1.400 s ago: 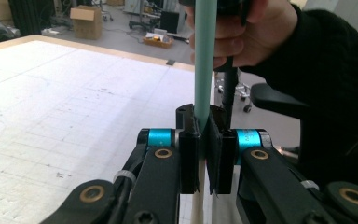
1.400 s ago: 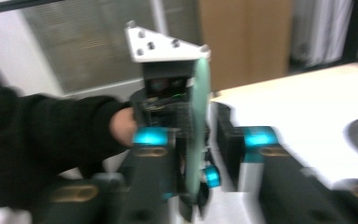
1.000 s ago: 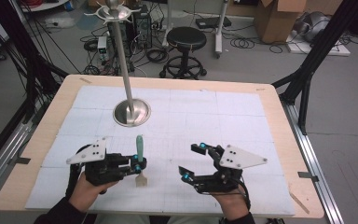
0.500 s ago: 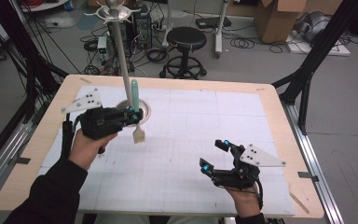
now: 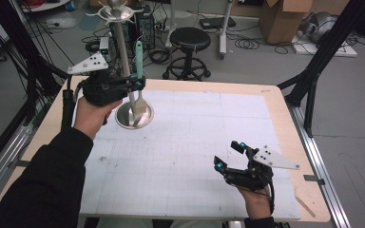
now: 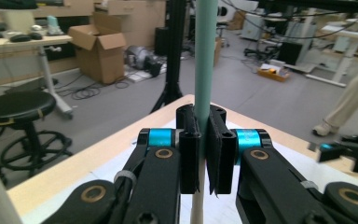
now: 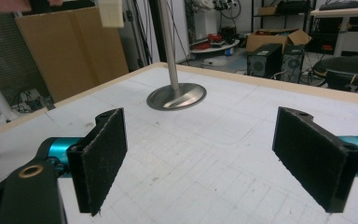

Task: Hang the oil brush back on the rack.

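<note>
White gridded table; left tool clamps upright teal-handled, possibly wooden spatula.

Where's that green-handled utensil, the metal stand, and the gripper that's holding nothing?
green-handled utensil (image 5: 139,56): high view, on its green handle.
metal stand (image 5: 134,116): high view, on its round base.
right gripper (image 5: 229,155): high view, between its open fingertips.

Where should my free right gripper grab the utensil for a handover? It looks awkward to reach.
Take the teal handle above the left gripper, coming in from the side: it stands upright and bare there, while the pale head hangs beside the stand.
</note>
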`<move>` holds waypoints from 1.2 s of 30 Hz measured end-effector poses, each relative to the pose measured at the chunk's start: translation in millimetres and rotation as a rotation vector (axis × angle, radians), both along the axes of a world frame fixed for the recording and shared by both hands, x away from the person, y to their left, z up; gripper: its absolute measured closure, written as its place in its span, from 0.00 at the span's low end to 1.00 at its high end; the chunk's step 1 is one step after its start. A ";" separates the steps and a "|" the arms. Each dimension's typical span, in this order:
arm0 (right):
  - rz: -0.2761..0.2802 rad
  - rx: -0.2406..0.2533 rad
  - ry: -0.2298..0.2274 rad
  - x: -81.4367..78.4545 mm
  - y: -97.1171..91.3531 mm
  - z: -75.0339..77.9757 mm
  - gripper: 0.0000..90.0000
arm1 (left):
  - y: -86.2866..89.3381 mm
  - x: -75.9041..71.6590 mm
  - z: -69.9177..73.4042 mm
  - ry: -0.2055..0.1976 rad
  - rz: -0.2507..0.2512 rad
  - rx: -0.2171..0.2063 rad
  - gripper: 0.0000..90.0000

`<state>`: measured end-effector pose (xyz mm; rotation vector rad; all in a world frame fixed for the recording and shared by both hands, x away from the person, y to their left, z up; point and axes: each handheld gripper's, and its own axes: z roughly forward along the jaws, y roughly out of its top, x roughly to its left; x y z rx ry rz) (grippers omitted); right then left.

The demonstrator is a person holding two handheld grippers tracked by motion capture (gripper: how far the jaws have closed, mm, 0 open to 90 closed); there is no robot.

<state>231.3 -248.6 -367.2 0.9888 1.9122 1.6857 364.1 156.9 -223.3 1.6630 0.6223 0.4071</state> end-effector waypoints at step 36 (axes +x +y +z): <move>0.026 0.017 0.000 -1.9 0.1 0.0 0.18 | 2.3 48.3 6.0 0.059 0.193 -0.018 0.94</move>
